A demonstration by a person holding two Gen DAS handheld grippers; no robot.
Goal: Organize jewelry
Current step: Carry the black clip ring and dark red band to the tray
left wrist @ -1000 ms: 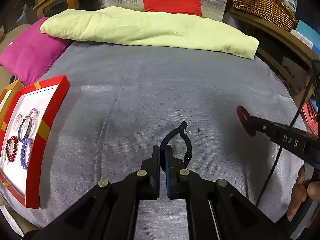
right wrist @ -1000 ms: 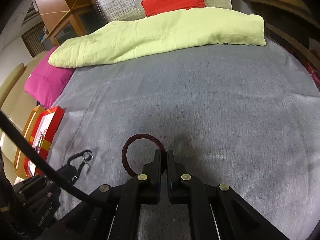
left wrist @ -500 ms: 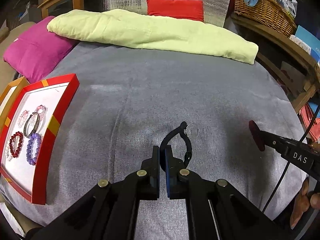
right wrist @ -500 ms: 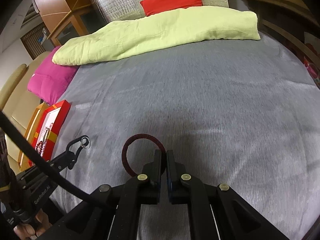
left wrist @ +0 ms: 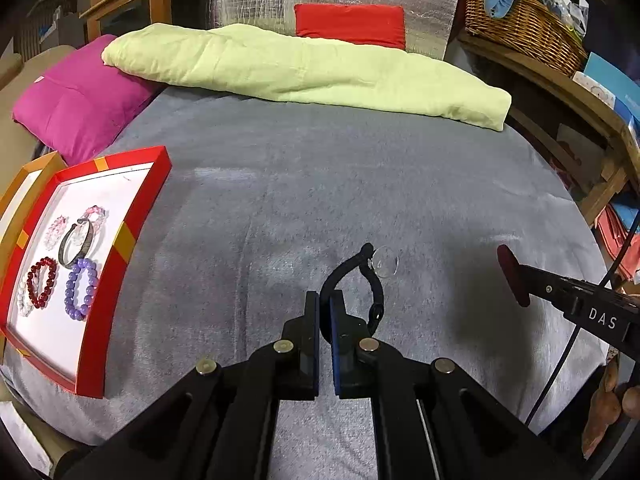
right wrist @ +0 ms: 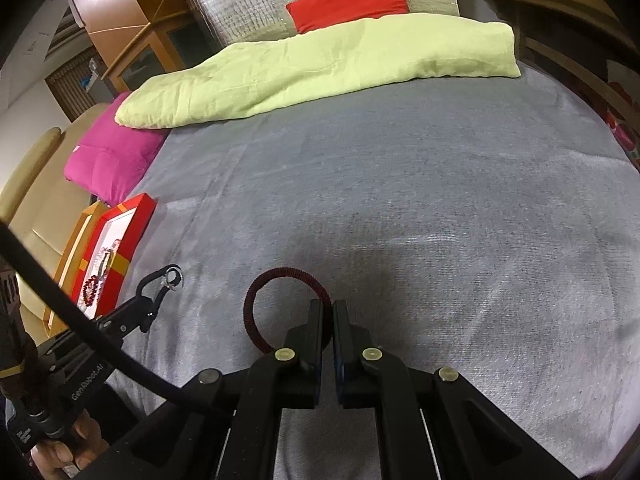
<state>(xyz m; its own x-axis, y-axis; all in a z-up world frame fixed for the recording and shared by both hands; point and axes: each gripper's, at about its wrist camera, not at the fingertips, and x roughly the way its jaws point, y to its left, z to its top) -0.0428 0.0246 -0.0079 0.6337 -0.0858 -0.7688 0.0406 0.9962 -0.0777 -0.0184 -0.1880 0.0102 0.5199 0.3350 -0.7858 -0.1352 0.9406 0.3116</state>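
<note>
My left gripper [left wrist: 325,304] is shut on a black cord bracelet [left wrist: 352,270] with a clear round charm [left wrist: 385,267], held above the grey bedspread. It also shows in the right wrist view [right wrist: 160,284]. My right gripper [right wrist: 332,312] is shut on a dark red ring bracelet [right wrist: 276,280]; in the left wrist view it shows edge-on [left wrist: 513,276] at the right. A red tray [left wrist: 120,240] with a white floor lies at the left and holds several bead bracelets [left wrist: 82,288]. The tray also shows in the right wrist view [right wrist: 128,232].
A lime green blanket [left wrist: 304,68], a magenta pillow [left wrist: 80,100] and a red cushion [left wrist: 352,24] lie at the far end of the bed [left wrist: 360,184]. A wicker basket [left wrist: 520,28] stands on a wooden shelf at the right. An orange tray edge [left wrist: 24,176] lies beside the red tray.
Both grippers have risen and drawn back while holding their bracelets. The tray has come further into the left wrist view. The right gripper sits lower and further right there.
</note>
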